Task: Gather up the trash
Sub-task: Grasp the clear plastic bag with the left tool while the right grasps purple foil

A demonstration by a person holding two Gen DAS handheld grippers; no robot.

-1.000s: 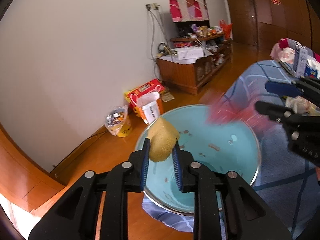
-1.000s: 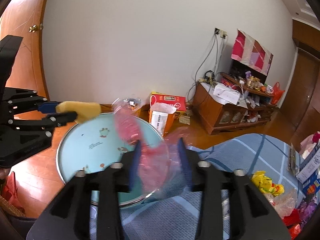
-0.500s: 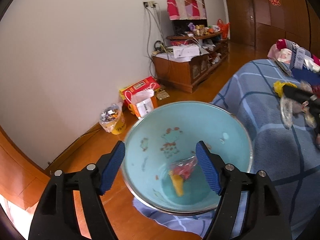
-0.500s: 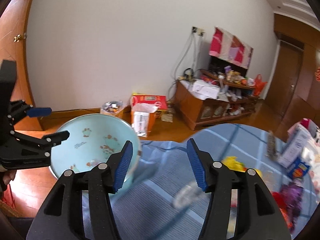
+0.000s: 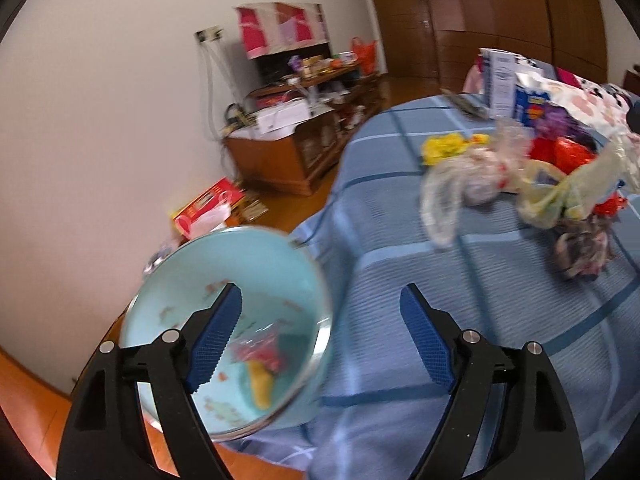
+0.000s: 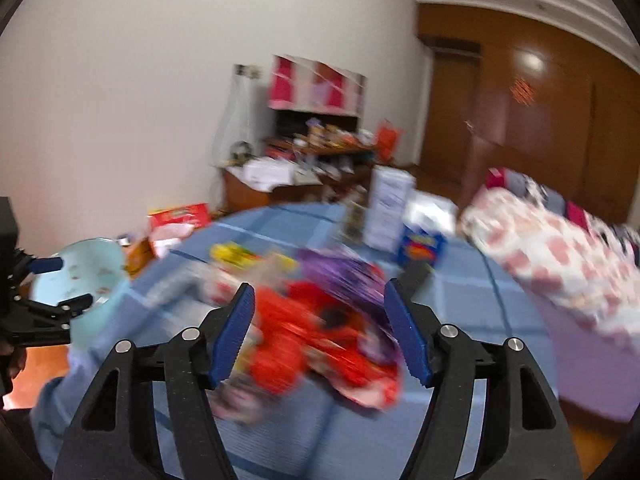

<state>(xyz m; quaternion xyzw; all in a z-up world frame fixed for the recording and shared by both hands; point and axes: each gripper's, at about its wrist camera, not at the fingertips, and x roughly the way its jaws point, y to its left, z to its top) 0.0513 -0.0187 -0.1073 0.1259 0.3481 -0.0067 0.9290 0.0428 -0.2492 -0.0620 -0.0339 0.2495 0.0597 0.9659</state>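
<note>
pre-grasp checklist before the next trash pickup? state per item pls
1. Left gripper empty: ok. Its jaws have just been opening, nothing between them.
2. Right gripper empty: ok. Its jaws have just been opening and frame the red wrapper, pads not on it.
3. Basin ready: ok. It sits at the edge of the blue cloth, with a yellow piece and a pink wrapper inside.
4. Trash left to collect: ok. Clear plastic bag and yellow wrapper lie on the cloth.
5. Exact wrapper edges for the right grasp: cannot tell, the right wrist view is blurred.
</note>
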